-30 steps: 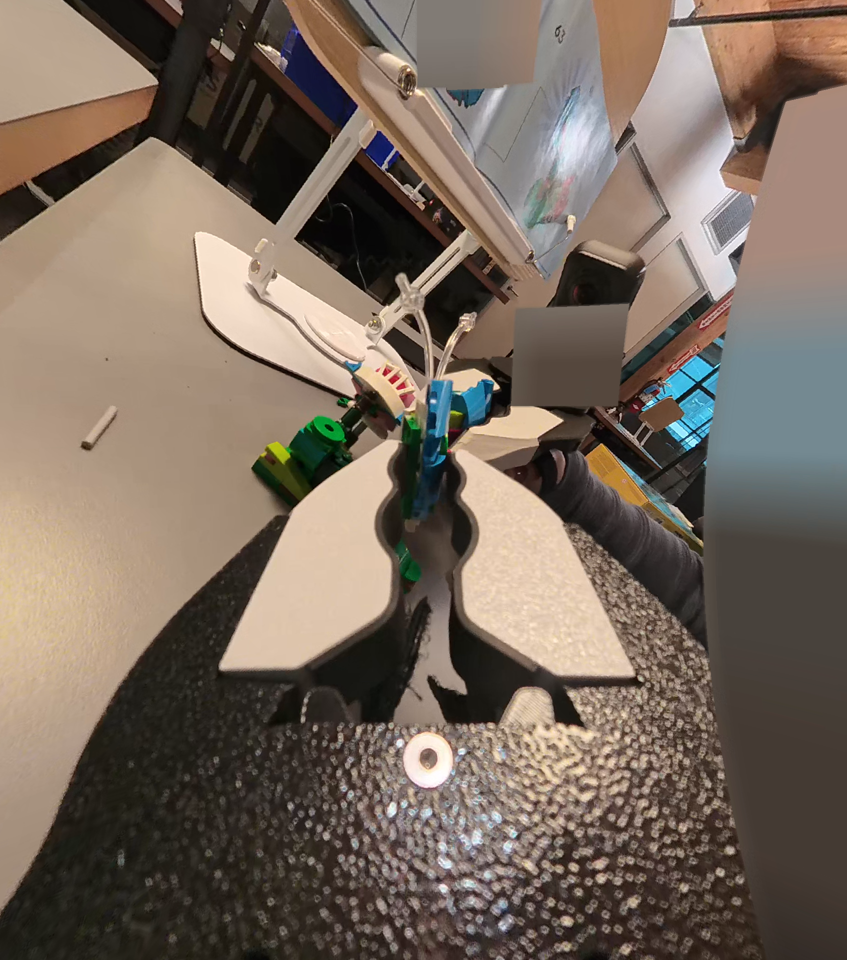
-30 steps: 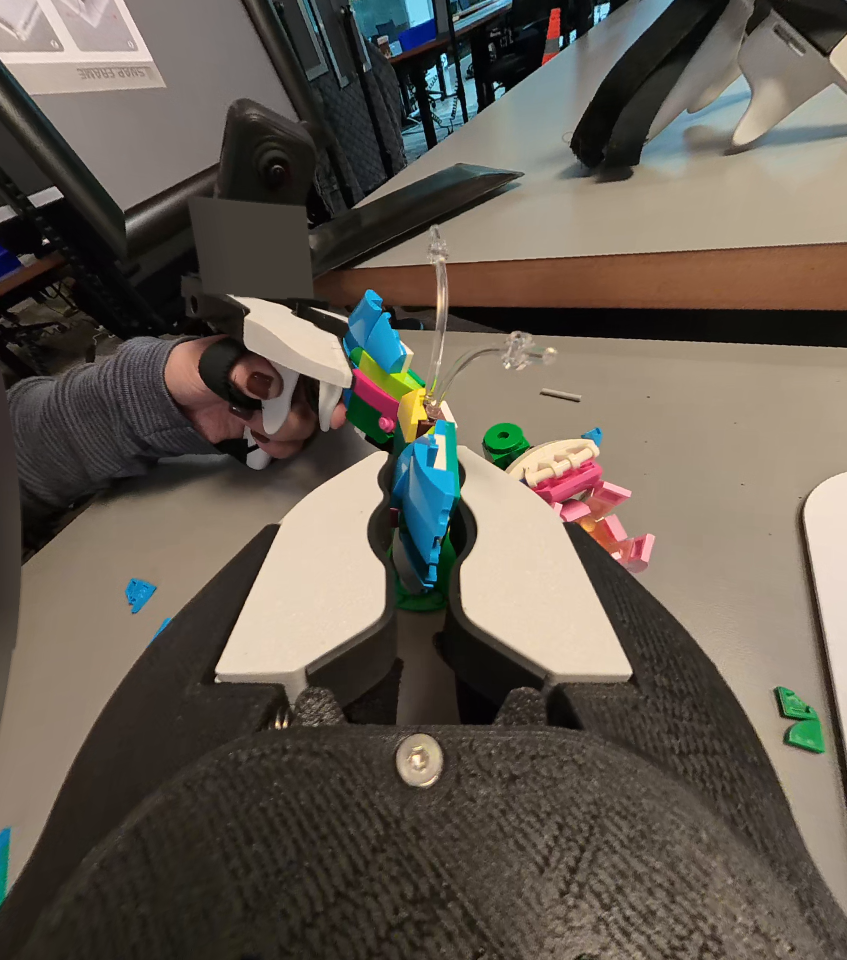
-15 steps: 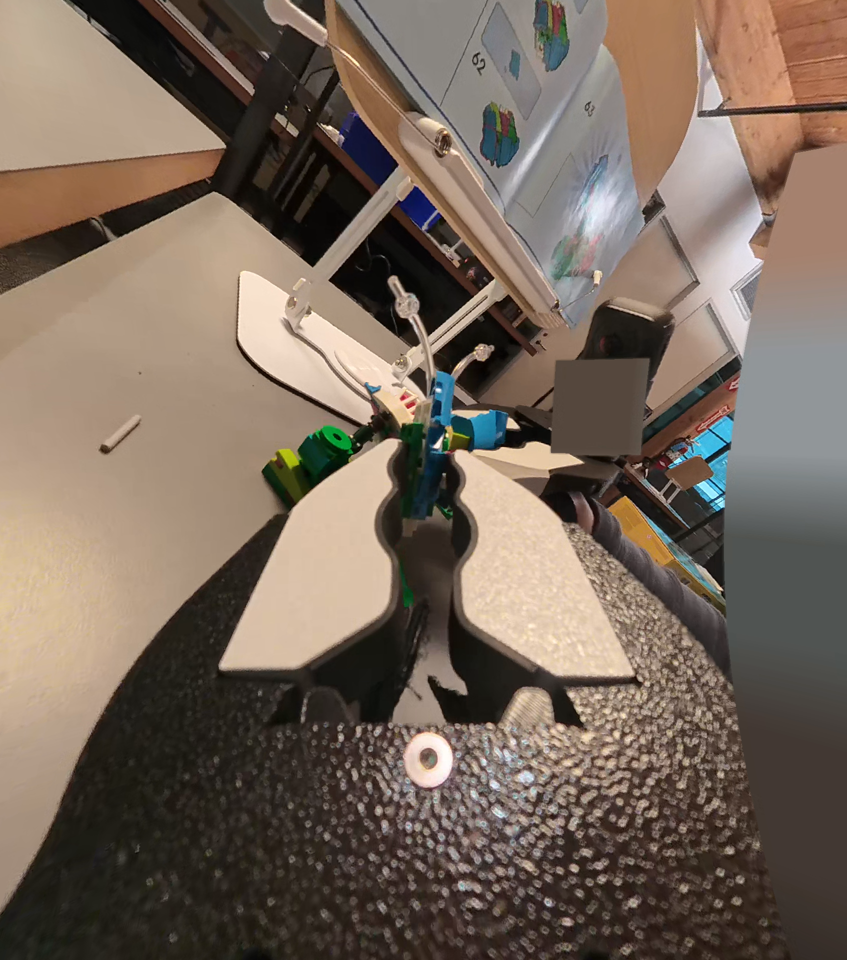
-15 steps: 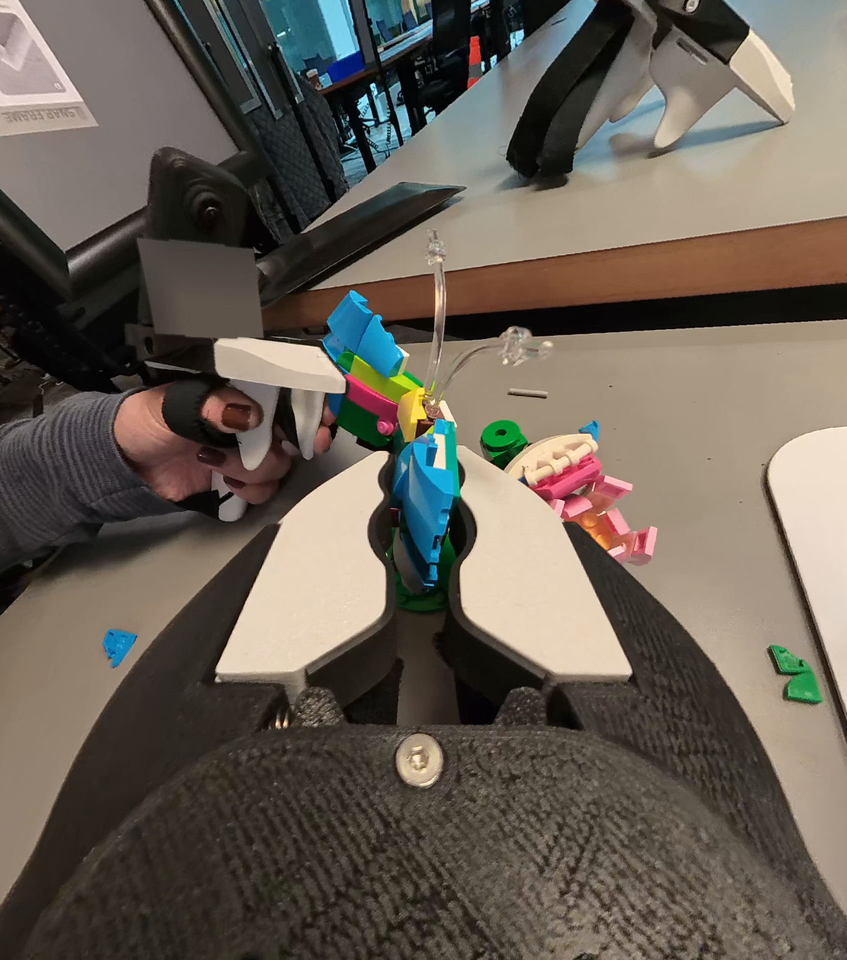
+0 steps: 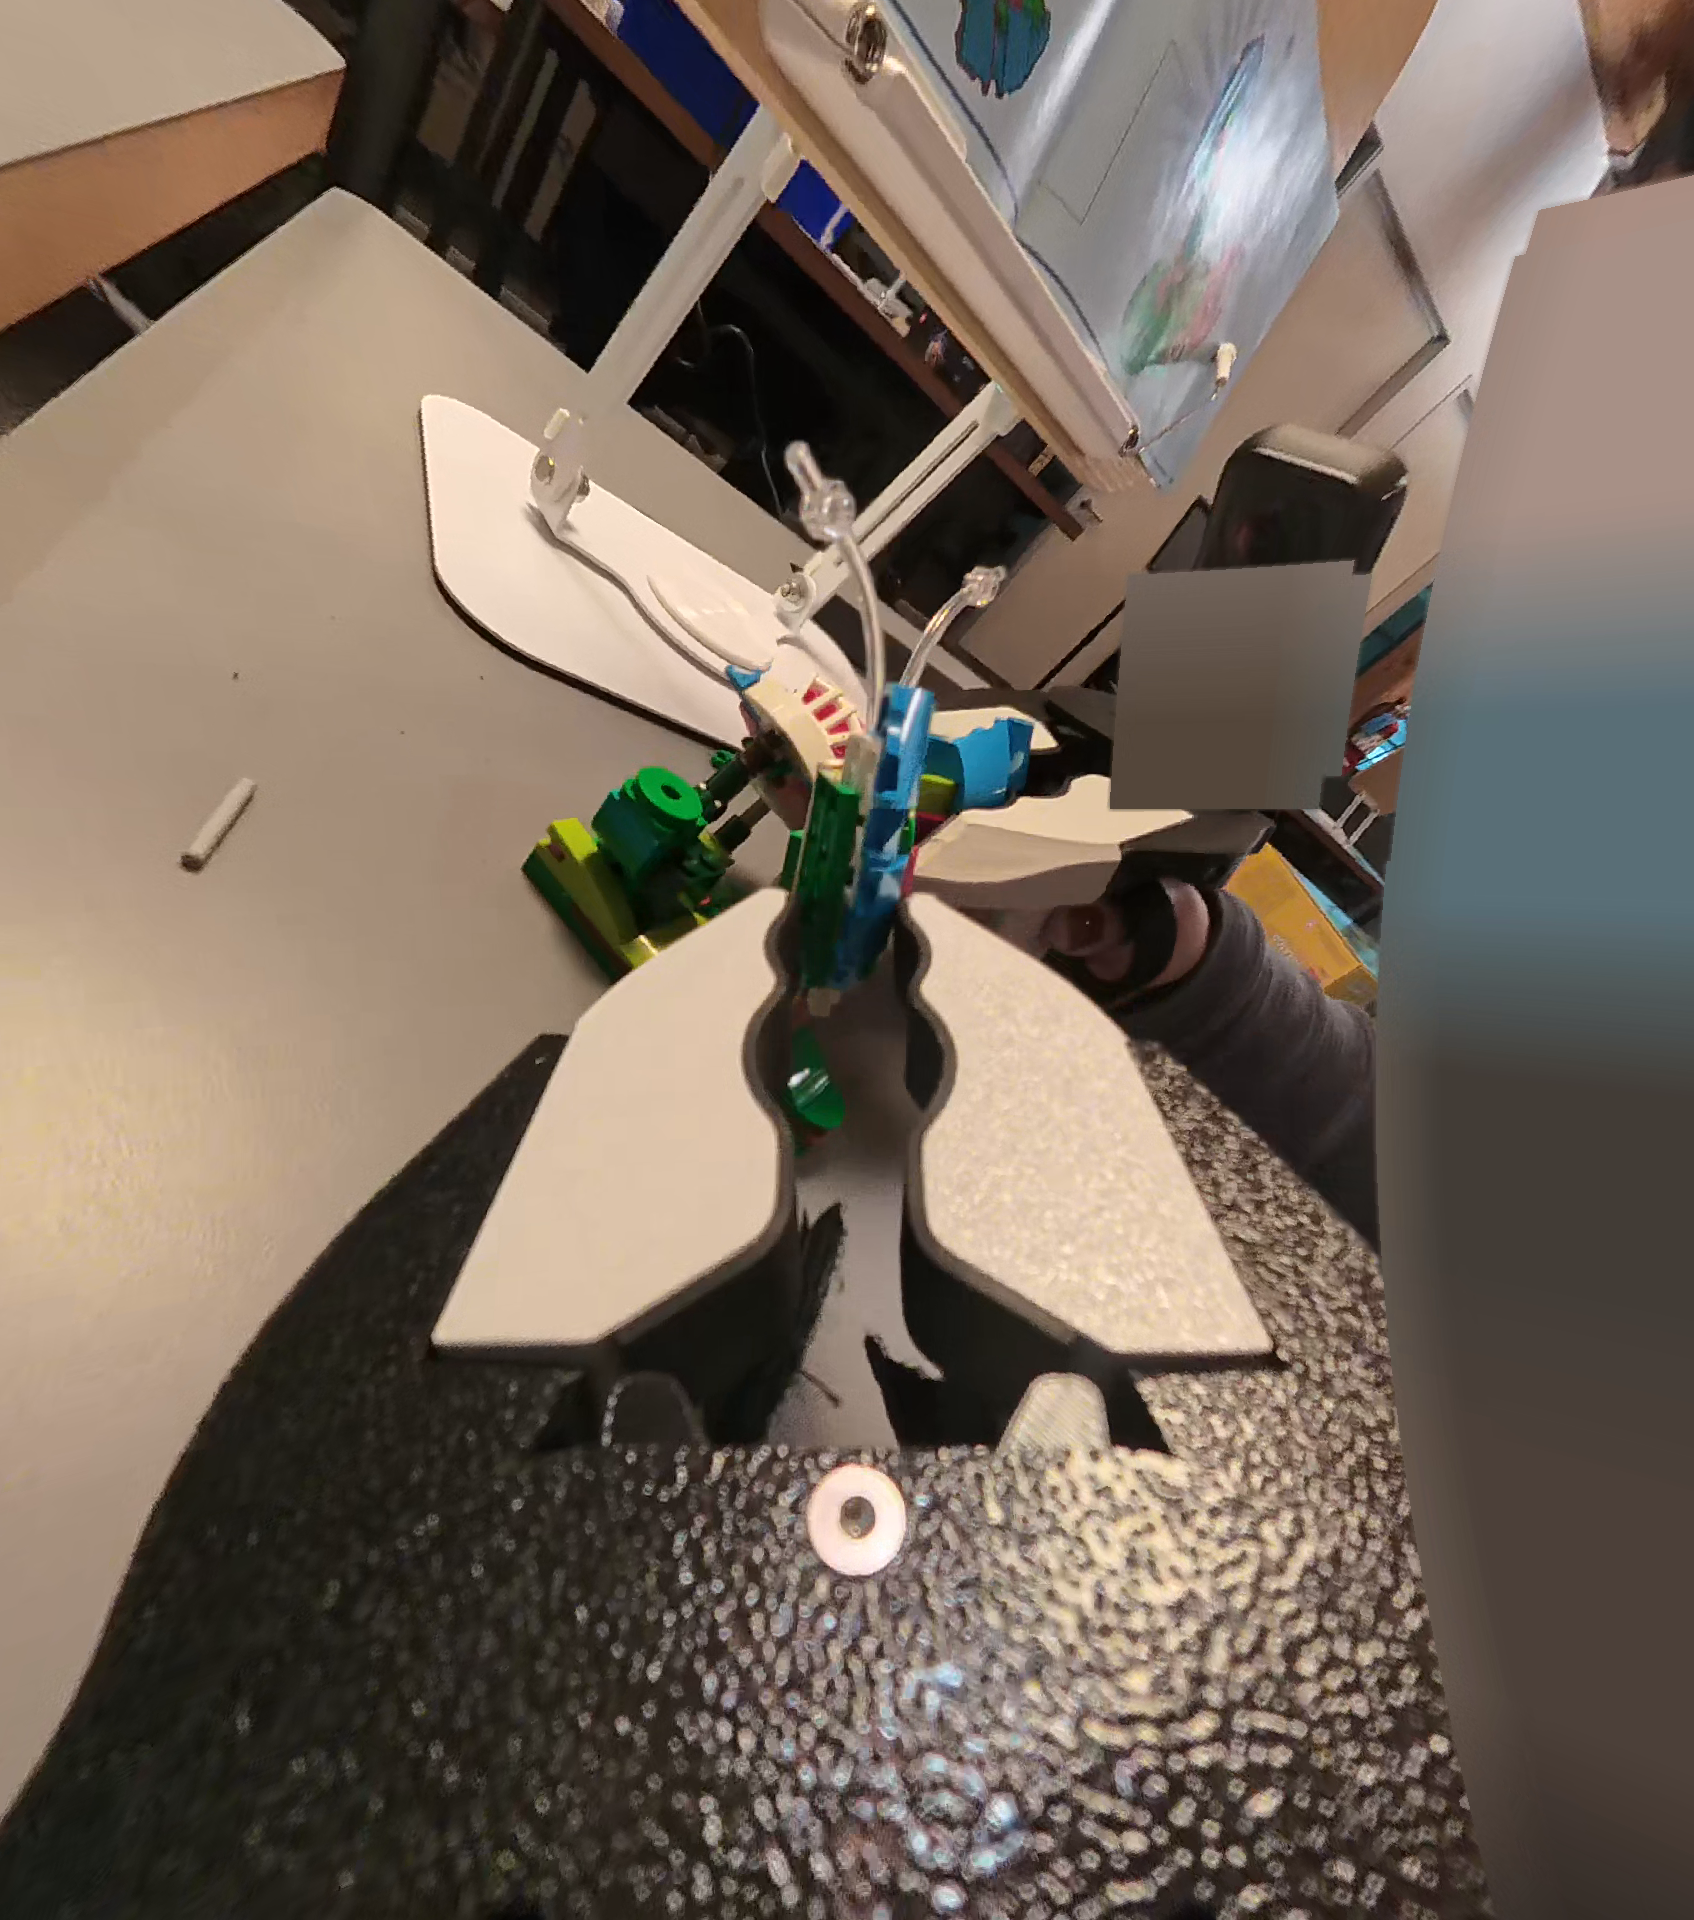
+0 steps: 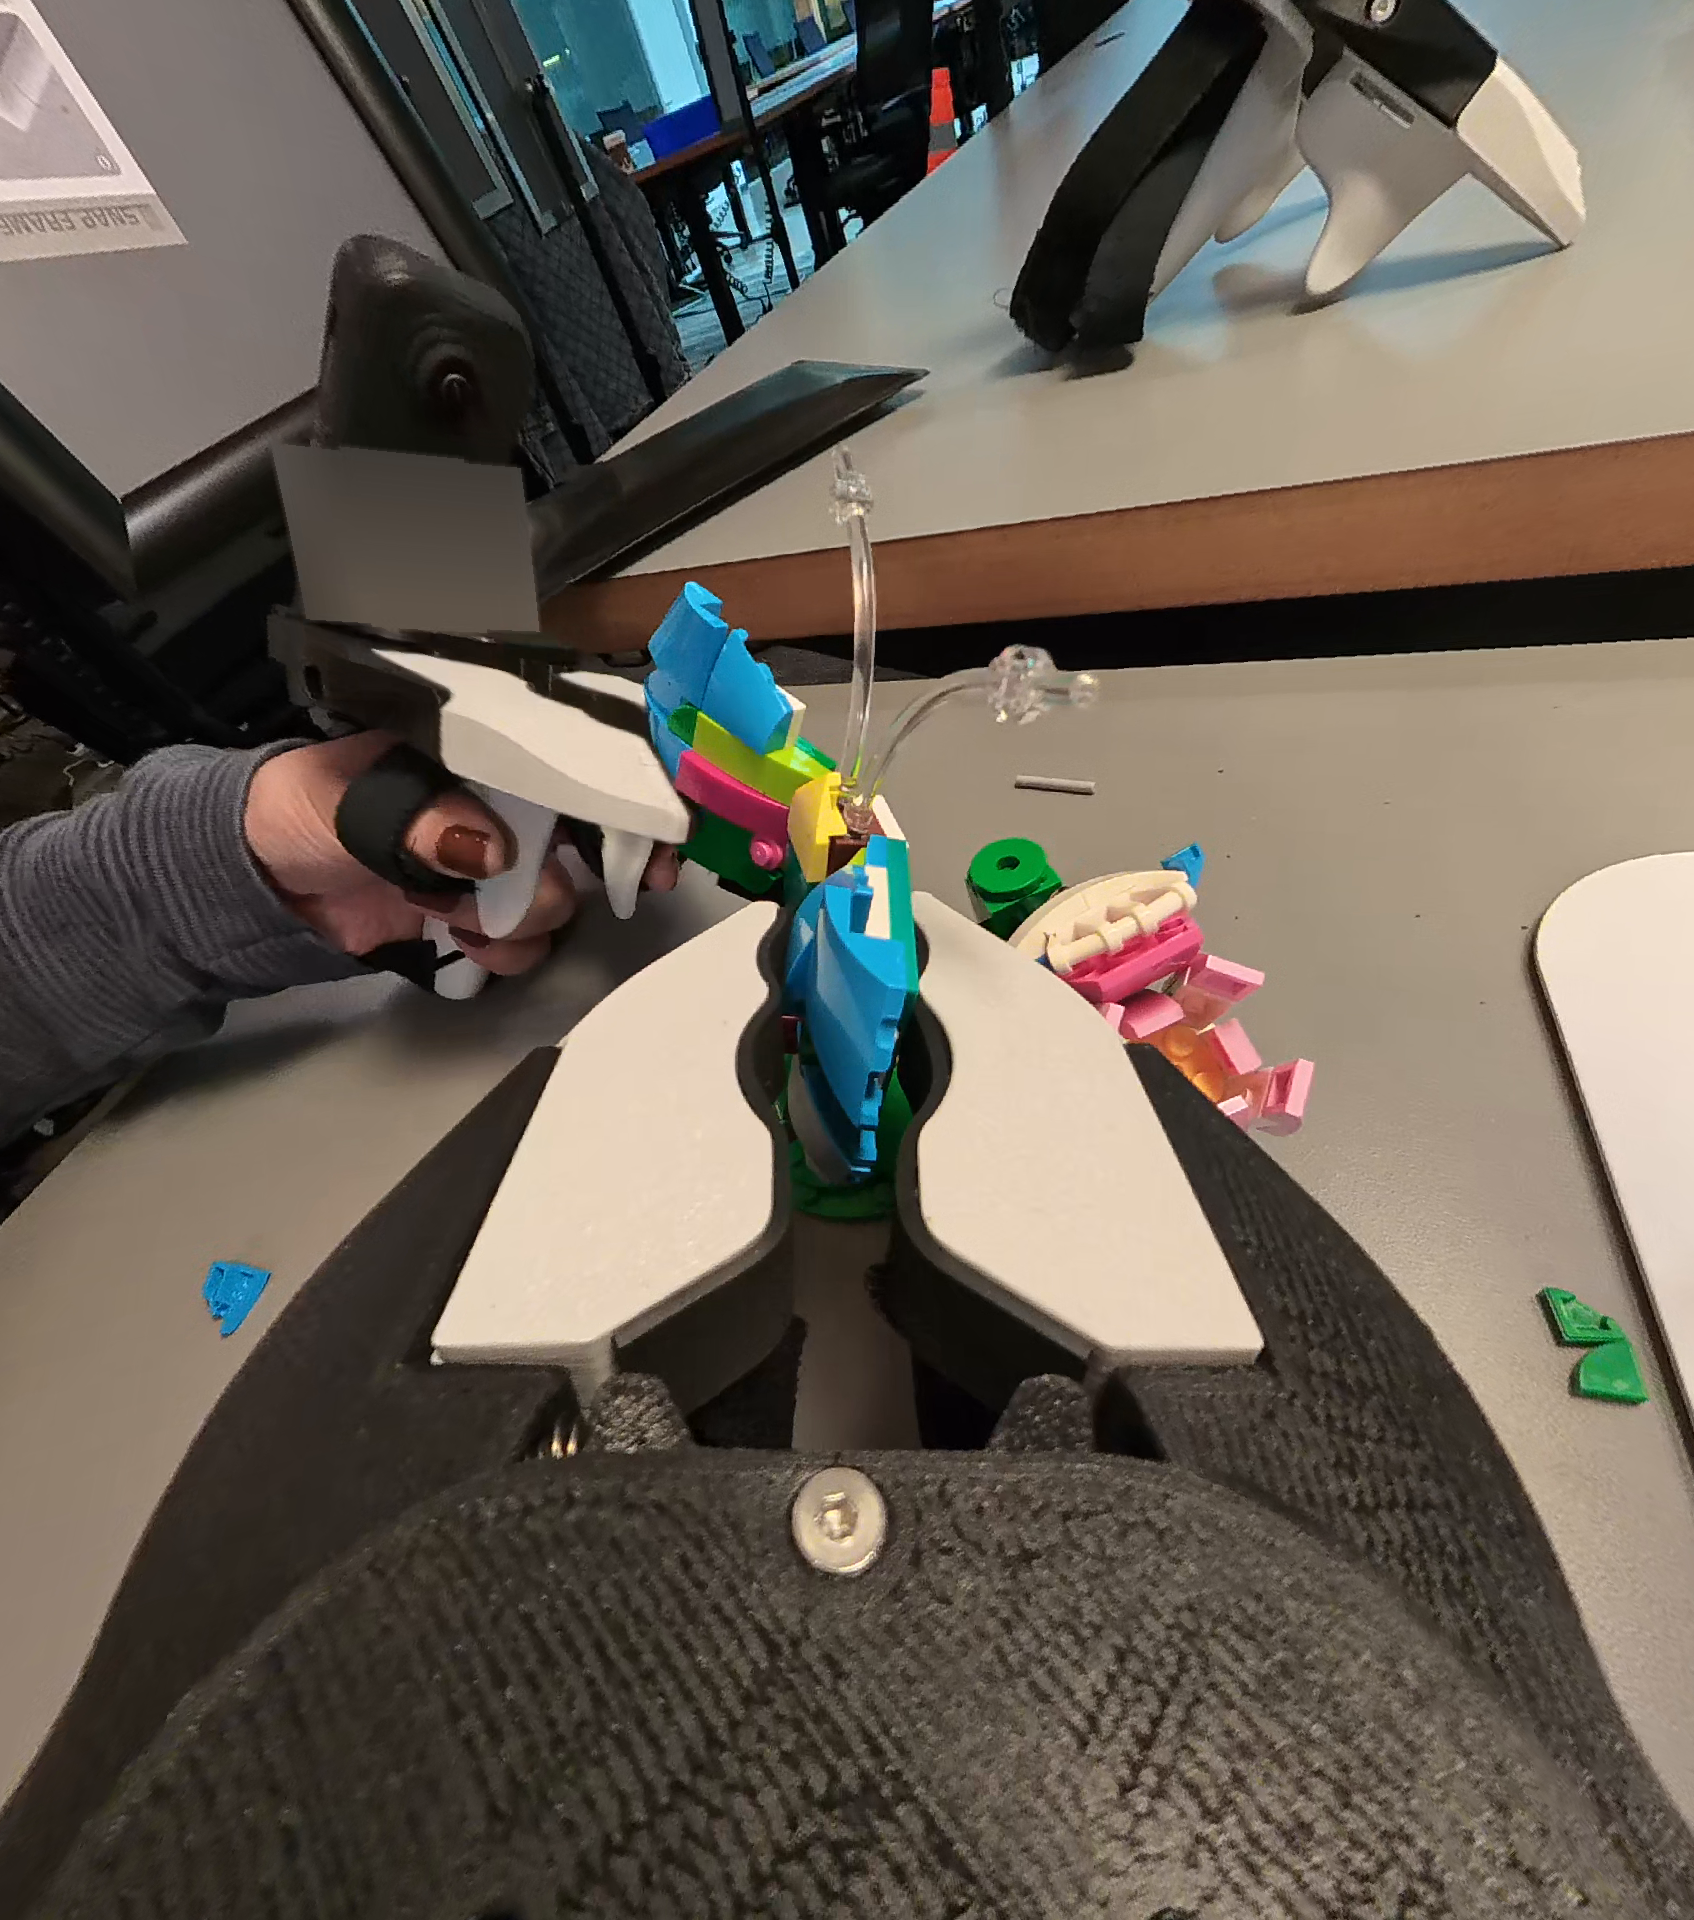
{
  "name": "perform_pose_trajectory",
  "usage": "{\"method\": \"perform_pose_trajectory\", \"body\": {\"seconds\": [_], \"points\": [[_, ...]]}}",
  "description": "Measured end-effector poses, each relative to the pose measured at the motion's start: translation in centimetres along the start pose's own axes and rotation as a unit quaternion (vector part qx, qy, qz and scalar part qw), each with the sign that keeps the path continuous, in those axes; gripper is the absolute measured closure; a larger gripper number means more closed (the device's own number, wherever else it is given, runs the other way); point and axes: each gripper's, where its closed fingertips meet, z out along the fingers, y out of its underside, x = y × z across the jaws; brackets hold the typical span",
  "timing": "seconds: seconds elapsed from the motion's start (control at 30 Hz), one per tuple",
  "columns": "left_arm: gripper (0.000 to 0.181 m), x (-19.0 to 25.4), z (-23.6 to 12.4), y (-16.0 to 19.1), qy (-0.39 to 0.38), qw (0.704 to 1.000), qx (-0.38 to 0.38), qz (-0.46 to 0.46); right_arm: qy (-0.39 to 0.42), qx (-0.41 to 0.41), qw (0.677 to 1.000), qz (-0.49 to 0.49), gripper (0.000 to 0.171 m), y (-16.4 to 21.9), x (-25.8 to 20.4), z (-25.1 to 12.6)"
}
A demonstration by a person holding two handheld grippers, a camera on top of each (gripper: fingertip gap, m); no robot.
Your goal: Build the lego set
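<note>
A butterfly lego build with blue, green, lime and pink wings and two clear antennae [image 6: 864, 623] is held above the grey table by both grippers. My right gripper [image 6: 845, 914] is shut on its near blue wing [image 6: 848, 997]. My left gripper [image 5: 838, 914] is shut on the green and blue wing [image 5: 858, 852]. In the right wrist view the left gripper [image 6: 656, 821] shows at the left, held by a hand, on the far wing. The right gripper's white finger [image 5: 1030, 842] shows in the left wrist view. A green piece [image 5: 812, 1091] hangs below the wing.
A pink and white flower build [image 6: 1165, 966] on a green base [image 5: 645, 842] sits just behind the butterfly. Loose green pieces [image 6: 1591, 1351], a blue piece [image 6: 233, 1291] and a small grey rod [image 5: 217, 824] lie on the table. A white stand base [image 5: 562, 561] carries an instruction booklet [image 5: 1134, 208]. The tips of both grippers are at nearly the same place.
Both grippers stay shut on the butterfly. The two views have swung a little, and the butterfly has tilted slightly between the grippers.
</note>
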Motion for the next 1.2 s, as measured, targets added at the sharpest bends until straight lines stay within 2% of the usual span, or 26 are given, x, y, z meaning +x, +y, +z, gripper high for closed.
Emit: {"method": "perform_pose_trajectory", "body": {"seconds": [0.2,0.67,1.2], "points": [[0.168,-0.19,0.09,-0.12,-0.027,0.999,0.007,0.030,-0.008,0.000,1.000,0.006,0.155,0.03,0.02,-0.01],[0.168,-0.38,0.32,-0.24,-0.079,0.993,0.081,-0.034,0.003,0.006,1.000,0.022,0.155,-0.02,0.22,0.08],[0.168,-0.76,0.50,-0.49,-0.080,0.994,0.076,-0.029,0.009,-0.002,1.000,0.004,0.154,0.04,0.41,0.11]]}}
